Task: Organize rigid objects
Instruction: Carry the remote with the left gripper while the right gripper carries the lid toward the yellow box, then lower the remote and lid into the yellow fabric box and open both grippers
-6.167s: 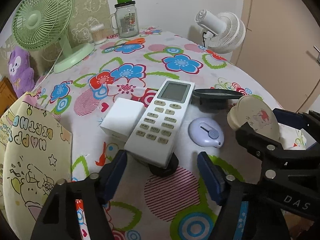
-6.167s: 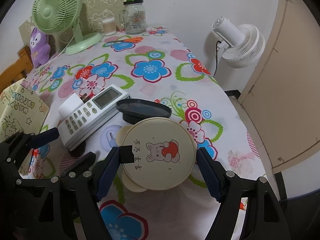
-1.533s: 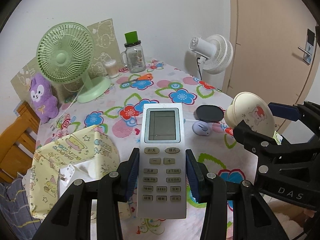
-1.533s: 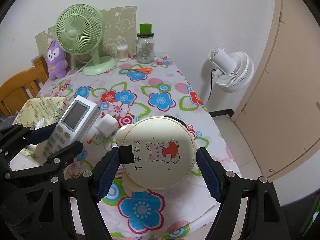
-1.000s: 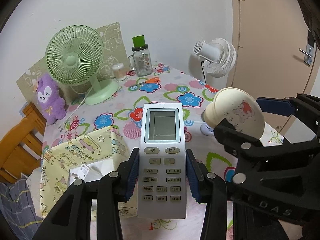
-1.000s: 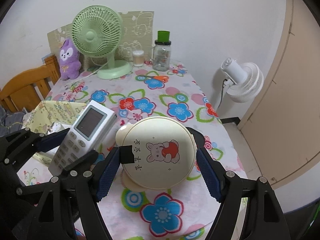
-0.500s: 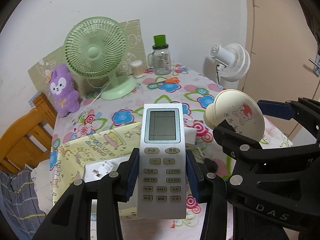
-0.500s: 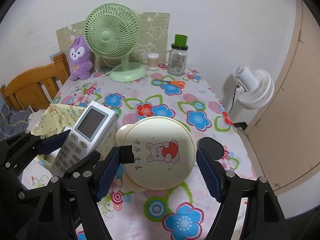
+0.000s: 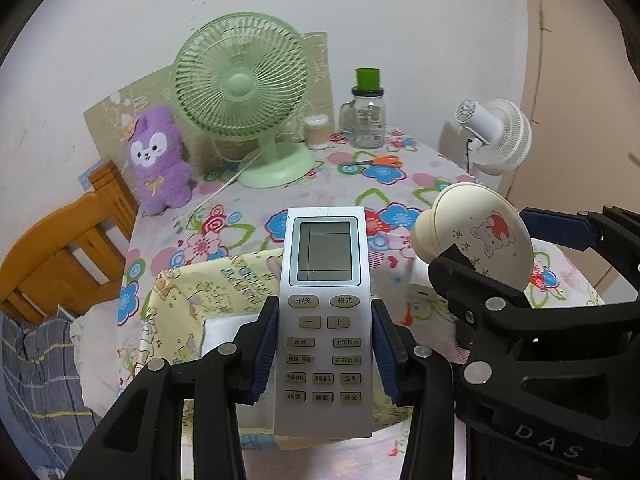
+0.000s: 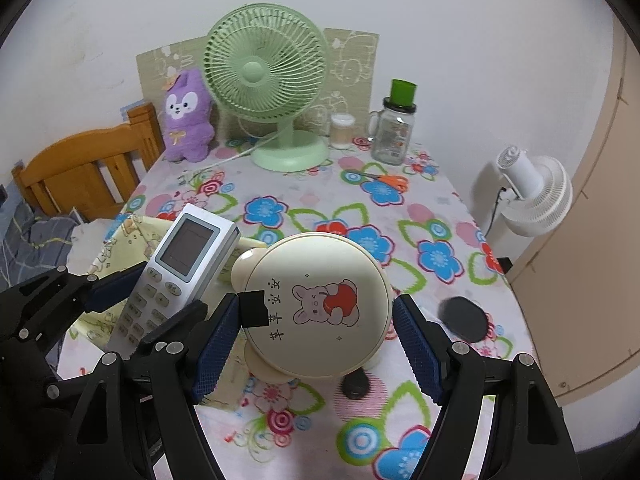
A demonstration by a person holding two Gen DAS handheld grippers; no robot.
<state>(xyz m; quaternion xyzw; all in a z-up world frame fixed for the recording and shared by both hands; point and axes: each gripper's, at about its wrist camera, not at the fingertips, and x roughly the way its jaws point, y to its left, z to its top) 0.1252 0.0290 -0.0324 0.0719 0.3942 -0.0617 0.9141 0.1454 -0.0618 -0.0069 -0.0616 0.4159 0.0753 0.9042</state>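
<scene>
My left gripper (image 9: 324,352) is shut on a silver-white remote control (image 9: 323,312), its blue pads pressing the sides of the keypad, and the remote hangs above an open yellow cartoon-print bag (image 9: 208,292). My right gripper (image 10: 316,344) is shut on a round cream case with a rabbit picture (image 10: 316,308), held over the flowered tablecloth (image 10: 436,256). In the right wrist view the left gripper (image 10: 148,304) and the remote (image 10: 184,264) sit just left of the case. The left wrist view shows the right gripper (image 9: 500,244) with the case (image 9: 480,236) at the right.
A white box (image 9: 420,284) lies under the case. A black oval lid (image 10: 462,318) and a small black piece (image 10: 354,386) lie on the cloth. At the back stand a green fan (image 10: 266,76), purple plush (image 10: 188,116), jar (image 10: 394,128) and scissors (image 10: 384,180). A wooden chair (image 10: 84,176) is left.
Both grippers have moved left across the table, each keeping its object. The yellow bag now lies right under the remote, and the black lid has slid to the right of the case.
</scene>
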